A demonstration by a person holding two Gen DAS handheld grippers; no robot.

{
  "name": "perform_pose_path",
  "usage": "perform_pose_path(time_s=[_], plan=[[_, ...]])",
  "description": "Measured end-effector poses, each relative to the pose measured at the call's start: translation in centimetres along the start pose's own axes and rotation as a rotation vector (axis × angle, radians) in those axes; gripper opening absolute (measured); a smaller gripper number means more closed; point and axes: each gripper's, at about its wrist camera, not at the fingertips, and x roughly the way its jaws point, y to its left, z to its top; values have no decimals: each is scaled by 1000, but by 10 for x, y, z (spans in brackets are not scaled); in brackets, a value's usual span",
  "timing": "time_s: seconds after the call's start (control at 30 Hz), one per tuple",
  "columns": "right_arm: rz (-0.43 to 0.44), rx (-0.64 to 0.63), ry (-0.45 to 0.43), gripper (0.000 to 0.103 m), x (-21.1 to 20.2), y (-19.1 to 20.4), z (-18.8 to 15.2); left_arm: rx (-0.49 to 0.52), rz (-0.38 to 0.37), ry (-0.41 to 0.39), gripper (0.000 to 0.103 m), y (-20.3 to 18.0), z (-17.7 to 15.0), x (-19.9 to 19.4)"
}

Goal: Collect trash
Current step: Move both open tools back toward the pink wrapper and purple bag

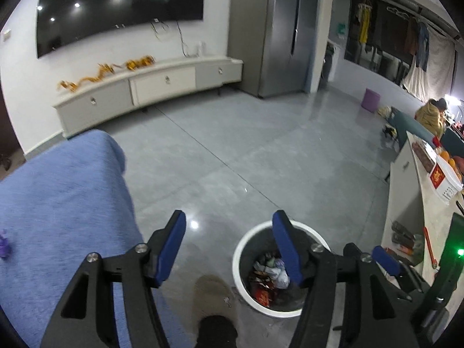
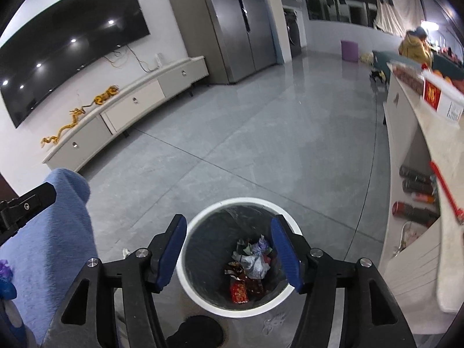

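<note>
Our right gripper (image 2: 229,249) hangs with its jaws apart and nothing between them, right above the white bin (image 2: 197,290), where wrappers (image 2: 249,266) lie at the bottom. Our left gripper (image 1: 229,249) is likewise spread and empty; the bin (image 1: 240,266) sits below its right finger, and a blue blanket (image 1: 58,203) lies to its left.

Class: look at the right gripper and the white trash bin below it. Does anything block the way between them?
Nothing visible does. The right gripper hangs open and empty over the trash bin, whose mouth is uncovered, with wrappers lying at the bottom.
</note>
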Motion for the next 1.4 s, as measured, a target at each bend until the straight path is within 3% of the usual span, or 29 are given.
perform_pose_path(time_s=[0.67, 0.93, 1.4], plan=[[23, -130, -192, 65, -106, 39, 11, -58, 33, -192, 67, 33, -4, -127], [39, -174, -262, 66, -145, 59, 10, -93, 54, -284, 77, 52, -7, -175], [94, -298, -383, 70, -217, 115, -1, -205, 112, -432, 79, 116, -18, -264]])
